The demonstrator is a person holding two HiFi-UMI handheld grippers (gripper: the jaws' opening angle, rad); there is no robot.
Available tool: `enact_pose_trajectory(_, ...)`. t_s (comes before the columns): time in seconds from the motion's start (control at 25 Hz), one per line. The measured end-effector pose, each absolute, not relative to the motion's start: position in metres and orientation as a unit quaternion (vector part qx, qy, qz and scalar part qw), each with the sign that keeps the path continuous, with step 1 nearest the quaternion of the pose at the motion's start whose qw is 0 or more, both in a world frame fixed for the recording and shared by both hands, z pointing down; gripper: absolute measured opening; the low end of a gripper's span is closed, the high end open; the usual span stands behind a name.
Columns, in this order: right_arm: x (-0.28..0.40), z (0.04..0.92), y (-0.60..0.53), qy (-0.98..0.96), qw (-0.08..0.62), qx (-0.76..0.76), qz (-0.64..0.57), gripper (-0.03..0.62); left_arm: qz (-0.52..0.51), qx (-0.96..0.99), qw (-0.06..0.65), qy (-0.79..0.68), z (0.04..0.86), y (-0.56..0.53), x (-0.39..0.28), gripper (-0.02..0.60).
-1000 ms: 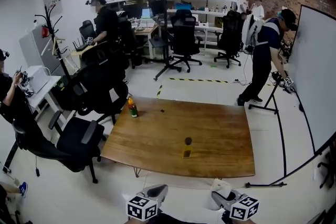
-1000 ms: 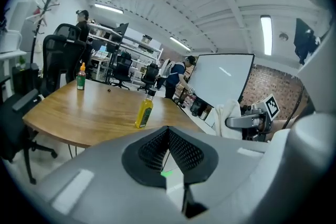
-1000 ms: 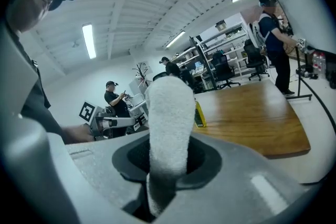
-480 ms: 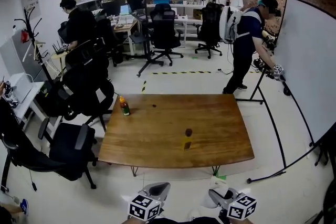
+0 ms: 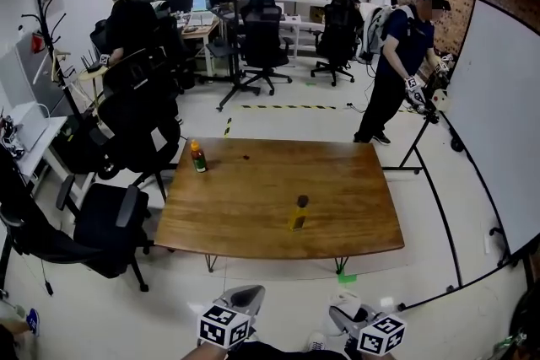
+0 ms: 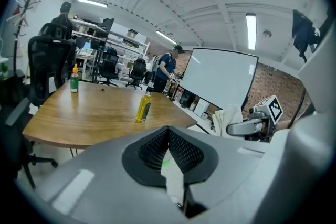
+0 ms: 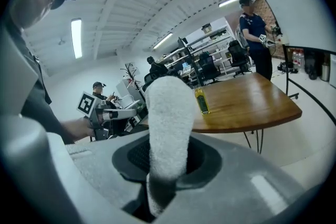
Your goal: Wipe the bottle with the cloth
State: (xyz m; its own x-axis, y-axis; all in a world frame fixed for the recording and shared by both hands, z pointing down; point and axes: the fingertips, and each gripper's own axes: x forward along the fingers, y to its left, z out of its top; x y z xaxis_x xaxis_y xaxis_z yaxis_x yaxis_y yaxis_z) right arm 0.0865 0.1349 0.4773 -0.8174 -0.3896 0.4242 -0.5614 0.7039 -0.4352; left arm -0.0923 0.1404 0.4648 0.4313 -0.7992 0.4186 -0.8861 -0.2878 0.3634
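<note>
Brown wooden table sits higher in head view than a second ago | left gripper closed, empty | right gripper clamps white terry cloth | upright yellow dark-capped bottle mid-table, far ahead between both grippers, well apart.
</note>
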Motion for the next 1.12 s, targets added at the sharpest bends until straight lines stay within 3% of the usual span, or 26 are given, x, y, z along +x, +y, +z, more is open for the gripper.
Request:
enact_pose_trajectory(0.48, 0.111, 0.477, 0.124, -0.919, 0.162, 0.234, 0.273, 0.071, 0.088, 0.792, 0.277, -0.538, 0.472, 0.146, -0.051, 0.017)
enact_pose_trajectory(1.12, 0.109, 0.474, 0.124, -0.924, 0.151, 0.225, 0.270, 0.071, 0.083, 0.790, 0.269, -0.545, 0.469, 0.138, -0.051, 0.017)
